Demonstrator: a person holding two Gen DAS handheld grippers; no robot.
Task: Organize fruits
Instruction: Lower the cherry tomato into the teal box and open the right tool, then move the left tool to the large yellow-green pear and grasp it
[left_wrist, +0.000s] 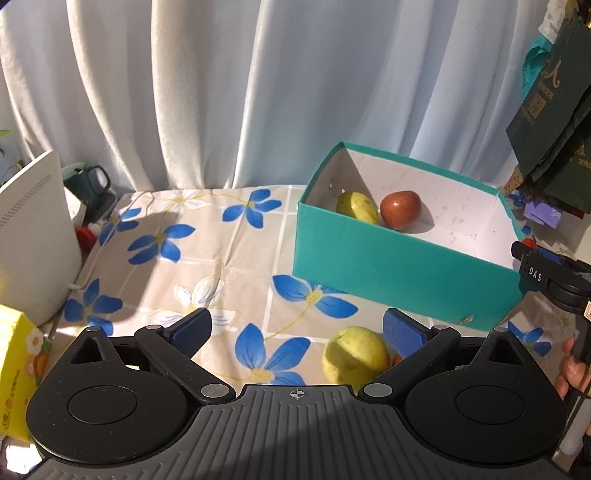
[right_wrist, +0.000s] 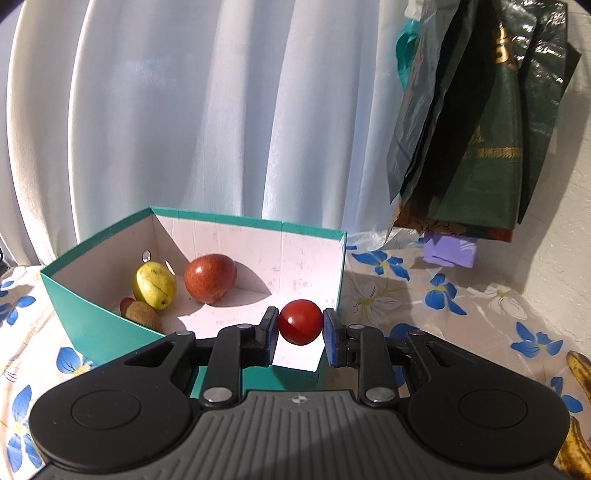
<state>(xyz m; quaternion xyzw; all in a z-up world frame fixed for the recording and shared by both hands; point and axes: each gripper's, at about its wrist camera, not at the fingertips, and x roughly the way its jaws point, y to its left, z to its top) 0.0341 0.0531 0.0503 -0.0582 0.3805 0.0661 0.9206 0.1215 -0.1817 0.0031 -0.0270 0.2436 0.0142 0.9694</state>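
Right gripper (right_wrist: 300, 329) clenched on small red tomato (right_wrist: 300, 322) above teal box (right_wrist: 92, 325) near wall, yellow pear (right_wrist: 154, 284) and red apple (right_wrist: 209, 277) inside at ten o'clock, left gripper (left_wrist: 297, 328) released, loose pear (left_wrist: 354, 356) at one o'clock beside its right pad, banana (right_wrist: 581, 376) at four o'clock.

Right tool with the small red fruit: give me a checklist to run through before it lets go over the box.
1. Grip: right tool is shut on the small red fruit, a pad on each side: ok.
2. Position: the fruit shows in front of the green box, over its near wall; whether it is past the rim: cannot tell.
3. Landing spot: bare white floor nearby; the red apple, yellow pear and kiwi lie at the far end: ok.
4. Left tool: open, holding nothing, low over the tablecloth, outside the box: ok.
5. Remaining work: a second pear and a banana lie outside the box: not ok.
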